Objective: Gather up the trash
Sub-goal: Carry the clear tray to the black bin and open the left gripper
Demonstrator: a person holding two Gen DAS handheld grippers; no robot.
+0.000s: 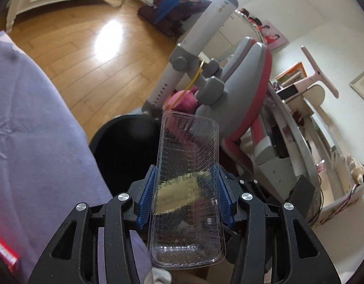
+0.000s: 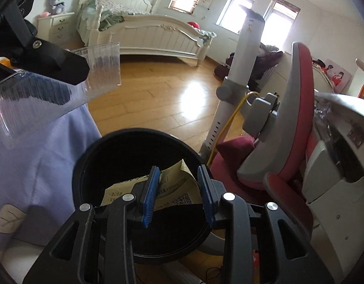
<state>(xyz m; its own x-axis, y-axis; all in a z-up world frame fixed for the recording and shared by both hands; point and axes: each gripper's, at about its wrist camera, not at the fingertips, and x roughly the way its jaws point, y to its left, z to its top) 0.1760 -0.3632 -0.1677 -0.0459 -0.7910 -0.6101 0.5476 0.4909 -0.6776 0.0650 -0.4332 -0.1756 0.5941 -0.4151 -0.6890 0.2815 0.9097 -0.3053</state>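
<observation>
My left gripper (image 1: 186, 177) is shut on a clear ribbed plastic tray (image 1: 189, 179), held lengthwise between the blue pads above the edge of the purple-covered table. The black round trash bin (image 1: 125, 151) stands on the floor just ahead and to the left of the tray. In the right wrist view my right gripper (image 2: 178, 179) is open directly over the bin (image 2: 139, 156), and a tan printed paper packet (image 2: 175, 189) lies inside the bin below the fingers. The left gripper with the tray (image 2: 52, 94) shows at upper left.
A purple cloth (image 1: 35, 130) covers the table at left. A grey and red chair (image 1: 243, 90) stands right of the bin with a white pole (image 1: 205, 30) beside it. A white bed (image 2: 144, 30) stands across the wooden floor. A cluttered desk (image 1: 300, 127) is at right.
</observation>
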